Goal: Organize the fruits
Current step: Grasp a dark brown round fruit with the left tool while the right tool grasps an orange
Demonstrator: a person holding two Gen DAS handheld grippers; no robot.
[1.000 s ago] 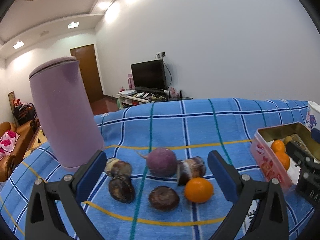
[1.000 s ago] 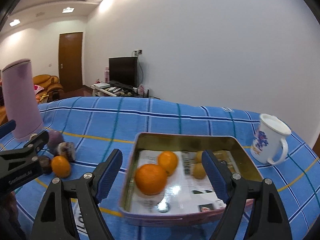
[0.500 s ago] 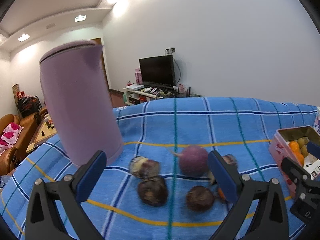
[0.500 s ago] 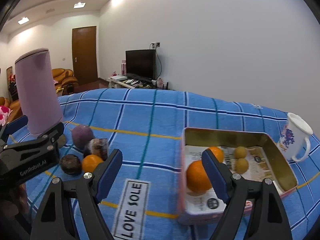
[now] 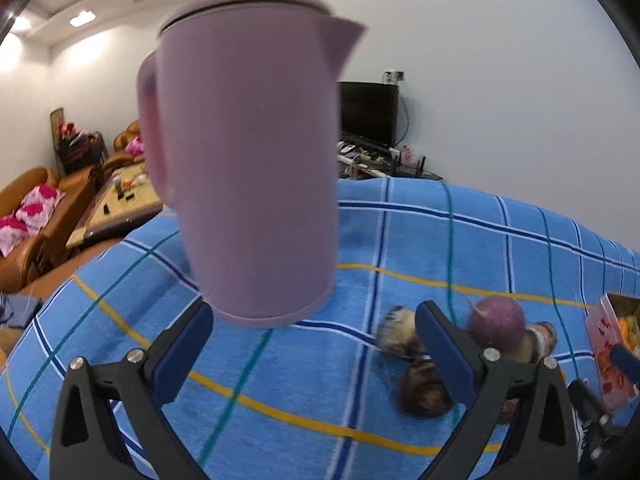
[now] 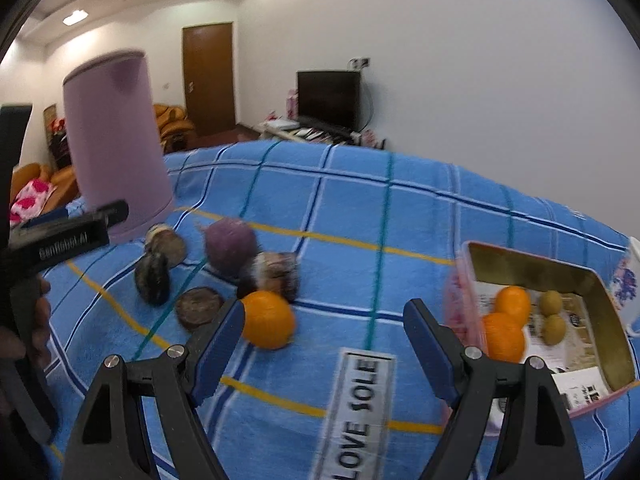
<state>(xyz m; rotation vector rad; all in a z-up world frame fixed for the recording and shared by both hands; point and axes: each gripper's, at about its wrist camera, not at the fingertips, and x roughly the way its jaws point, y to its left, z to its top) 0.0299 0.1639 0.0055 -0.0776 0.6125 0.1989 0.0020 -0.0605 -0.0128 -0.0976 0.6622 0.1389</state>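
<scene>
Blue checked cloth (image 6: 340,200) covers the table. My guess is the right gripper (image 6: 324,340) stands wide open with nothing in it because it wants the loose orange (image 6: 267,324), which sits just ahead of its left finger. Off to its right waits the tin box (image 6: 600,304), with two oranges and two small green fruits already inside, so that looks like the fruit's home. The left gripper (image 5: 312,354) is wide open and empty too, right in front of the tall purple jug (image 5: 248,160), with dark round things on its right
</scene>
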